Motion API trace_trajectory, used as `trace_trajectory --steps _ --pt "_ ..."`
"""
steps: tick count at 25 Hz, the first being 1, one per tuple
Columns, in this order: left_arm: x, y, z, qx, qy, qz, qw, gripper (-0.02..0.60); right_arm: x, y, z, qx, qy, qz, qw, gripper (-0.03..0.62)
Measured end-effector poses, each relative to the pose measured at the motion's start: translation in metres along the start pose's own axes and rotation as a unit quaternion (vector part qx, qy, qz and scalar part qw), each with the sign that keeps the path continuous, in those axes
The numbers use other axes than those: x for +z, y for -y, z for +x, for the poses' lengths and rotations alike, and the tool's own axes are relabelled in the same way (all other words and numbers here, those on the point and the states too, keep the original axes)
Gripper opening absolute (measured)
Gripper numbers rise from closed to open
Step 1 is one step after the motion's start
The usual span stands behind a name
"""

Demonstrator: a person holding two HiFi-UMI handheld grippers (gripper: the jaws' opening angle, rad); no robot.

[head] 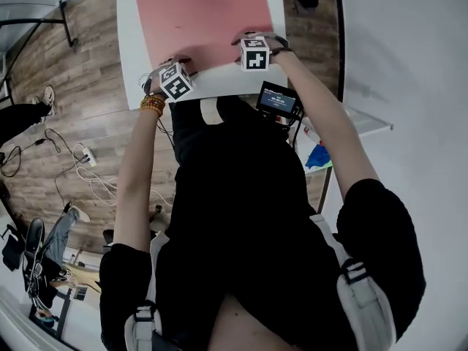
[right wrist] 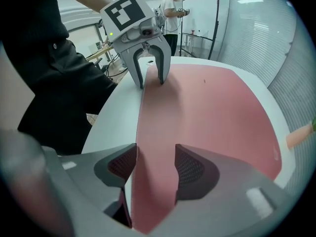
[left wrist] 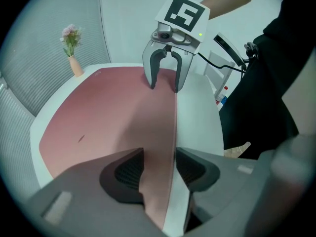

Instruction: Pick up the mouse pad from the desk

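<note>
Left gripper (left wrist: pixel 159 159) first: it's pointing steeply down at the front of the desk (head: pixel 128 28), jaws apart, nothing pinched yet. The pink mouse pad (head: pixel 201 17) lies flat on the desk and covers most of the top. Its near edge runs just inside the desk's front edge, with a strip of white showing.

That near edge is what matters. In the left gripper view it runs straight through the gap between the jaws, with one jaw over pink and the other over bare desk. Right gripper (right wrist: pixel 155 154) is the same story, mirrored: jaws parted, straddling the same edge further along the desk front, not clamped on anything.

So both grippers sit on one line, the pad's near edge, which runs side to side across the desk front. The rest of the pad stretches away from them toward the back of the desk. Neither hand is really nearer, since both are right at it. My guess is the next move needs that edge lifted off the desk so a jaw can get under.
</note>
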State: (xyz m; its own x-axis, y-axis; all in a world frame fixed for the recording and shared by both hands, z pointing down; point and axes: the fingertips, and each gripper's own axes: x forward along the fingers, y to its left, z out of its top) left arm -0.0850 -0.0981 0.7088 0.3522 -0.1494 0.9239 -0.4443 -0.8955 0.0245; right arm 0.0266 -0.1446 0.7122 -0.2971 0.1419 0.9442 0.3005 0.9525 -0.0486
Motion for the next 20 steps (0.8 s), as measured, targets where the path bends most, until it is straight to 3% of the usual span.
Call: trace_trajectory --steps 5,6,7,10,13,17,20 --pt "-0.004 0.001 -0.002 0.000 0.009 -0.001 1.0000 0.198 0.005 -0.003 -0.001 0.028 -0.010 0.016 0.999 0.242" --pt "-0.004 0.000 -0.002 0.000 0.008 0.001 1.0000 0.195 0.007 -0.005 0.000 0.036 -0.010 0.017 0.999 0.168" --pt "-0.004 0.001 -0.002 -0.001 0.007 0.002 1.0000 0.192 0.007 -0.008 0.000 0.041 -0.011 0.014 0.999 0.023" --pt "-0.005 0.002 -0.002 0.000 0.000 0.010 1.0000 0.182 0.006 -0.012 0.001 0.021 -0.006 -0.002 1.000 0.023" --pt "-0.003 0.007 -0.001 -0.001 -0.006 0.032 0.9995 0.143 0.006 -0.013 0.000 -0.001 0.009 -0.013 1.000 0.029" --pt "-0.002 0.016 -0.001 0.003 -0.004 0.042 0.9991 0.061 0.010 -0.019 0.002 0.003 0.026 -0.013 1.000 0.262" --pt "-0.003 0.017 -0.003 0.003 0.004 0.031 0.9995 0.037 0.011 -0.020 0.004 0.001 0.030 -0.025 0.999 0.276"
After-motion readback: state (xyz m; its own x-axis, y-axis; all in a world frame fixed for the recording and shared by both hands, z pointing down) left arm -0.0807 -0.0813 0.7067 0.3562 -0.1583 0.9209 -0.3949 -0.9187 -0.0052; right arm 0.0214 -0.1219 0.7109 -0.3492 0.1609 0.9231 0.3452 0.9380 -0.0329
